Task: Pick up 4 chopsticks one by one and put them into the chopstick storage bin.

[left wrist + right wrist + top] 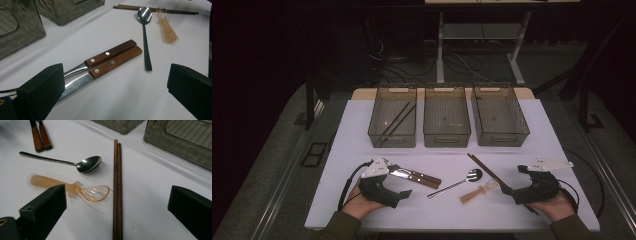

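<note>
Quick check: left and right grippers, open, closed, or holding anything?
Left gripper: open, holding nothing, jaws either side of the knives.
Right gripper: open, holding nothing, chopsticks lying between its jaws.

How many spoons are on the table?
2. A metal spoon lies mid-table, between the knives and the chopsticks; an amber plastic spoon lies beside it, nearer the right gripper.

The knife blades (pixel 75 82) run under the left finger beside the spoon (pixel 145 30). Past the spoon, the chopsticks (pixel 117 195) are cut off by the bottom edge.
</note>
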The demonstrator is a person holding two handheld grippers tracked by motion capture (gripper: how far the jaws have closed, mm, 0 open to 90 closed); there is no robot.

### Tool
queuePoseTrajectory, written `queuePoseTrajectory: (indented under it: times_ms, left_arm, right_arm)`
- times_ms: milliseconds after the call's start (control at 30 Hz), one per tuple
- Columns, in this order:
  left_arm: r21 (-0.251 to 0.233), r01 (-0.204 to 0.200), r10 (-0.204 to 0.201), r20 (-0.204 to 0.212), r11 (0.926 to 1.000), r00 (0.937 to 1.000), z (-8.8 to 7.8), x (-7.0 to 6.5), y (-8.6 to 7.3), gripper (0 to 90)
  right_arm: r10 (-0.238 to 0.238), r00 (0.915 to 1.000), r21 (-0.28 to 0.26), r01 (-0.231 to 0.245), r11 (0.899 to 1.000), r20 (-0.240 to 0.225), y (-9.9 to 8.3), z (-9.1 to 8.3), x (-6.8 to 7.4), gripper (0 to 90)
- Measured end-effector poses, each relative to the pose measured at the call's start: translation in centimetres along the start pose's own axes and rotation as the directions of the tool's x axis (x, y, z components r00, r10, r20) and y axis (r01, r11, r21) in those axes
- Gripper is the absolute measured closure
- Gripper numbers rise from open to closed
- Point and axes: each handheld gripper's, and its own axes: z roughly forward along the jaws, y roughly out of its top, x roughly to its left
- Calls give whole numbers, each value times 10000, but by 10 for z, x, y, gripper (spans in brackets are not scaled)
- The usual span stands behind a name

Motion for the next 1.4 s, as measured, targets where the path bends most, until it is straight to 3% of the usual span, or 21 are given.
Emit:
queuePoseTrajectory:
  times_ms: [100,133,200,267,333,500,833,1200,1400]
  left_arm:
    - [-41,37,-37,0,10000,10000,-1,1,0,2]
    - [-70,44,-44,-7,10000,10000,-1,1,0,2]
    - [-94,10,-10,-10,10000,10000,-2,1,0,2]
    - [-79,6,-6,-28,10000,10000,-1,1,0,4]
    - [-109,24,-24,-21,9999,10000,-2,1,0,4]
    - [-115,11,-12,-48,9999,10000,-2,1,0,7]
    - [-36,-16,16,18,10000,10000,0,0,0,15]
    - [-3,-53,53,108,10000,9999,1,-1,0,21]
    - [17,-76,76,142,10000,9999,1,-1,0,21]
  right_arm:
    - [203,9997,22,-203,9998,153,0,-4,-5,106]
    - [183,9998,46,-183,9998,82,-1,-5,-6,165]
    - [287,9996,193,-288,9994,41,-2,-6,-9,183]
    - [263,9995,341,-257,9991,-173,-4,-6,-13,312]
    - [228,9994,481,-215,9986,-262,-5,-5,-15,339]
    - [321,9983,812,-281,9963,-486,-5,-3,-14,484]
    - [126,9993,1395,-76,9902,-352,-8,7,-12,698]
    - [-77,9991,1576,140,9874,-405,-6,13,-9,794]
    - [-125,9992,1623,186,9866,-381,-6,15,-9,804]
